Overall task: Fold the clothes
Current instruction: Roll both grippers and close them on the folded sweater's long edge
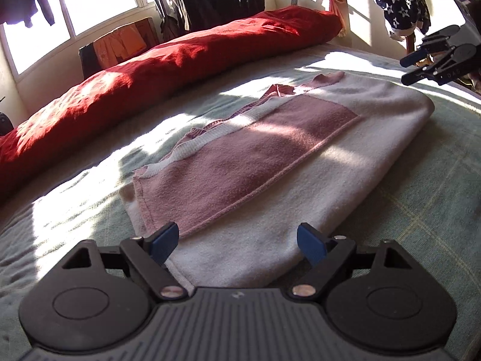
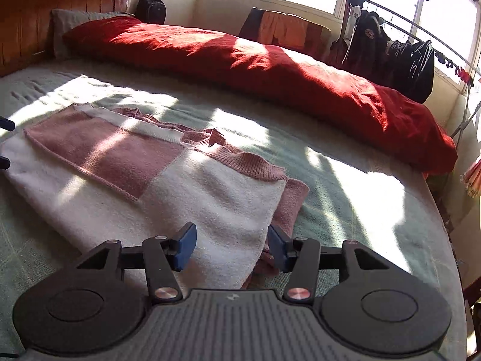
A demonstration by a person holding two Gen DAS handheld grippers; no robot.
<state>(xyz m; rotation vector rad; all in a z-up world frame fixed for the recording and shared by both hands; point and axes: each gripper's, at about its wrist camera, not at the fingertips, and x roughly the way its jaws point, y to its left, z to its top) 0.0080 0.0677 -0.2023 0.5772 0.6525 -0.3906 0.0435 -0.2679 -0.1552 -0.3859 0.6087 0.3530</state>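
A pink and white knit sweater [image 1: 270, 156] lies folded into a long strip on the pale green bedspread [image 1: 436, 180]. My left gripper [image 1: 237, 245] stands open over the sweater's near end, its blue pads apart with white cloth between them. In the right wrist view the same sweater [image 2: 156, 174] stretches away to the left. There my right gripper [image 2: 231, 248] is open above the sweater's other end, where pink ribbed hem peeks out under the white layer. The right gripper [image 1: 421, 66] also shows at the far right of the left wrist view, hovering above the bed.
A long red duvet roll [image 1: 168, 69] lies along the far side of the bed [image 2: 360, 198]. Beyond it stand a rack of dark clothes [image 2: 390, 57], a chair draped with orange cloth [image 2: 282, 30] and bright windows. A wooden headboard [image 2: 45, 15] is at the left.
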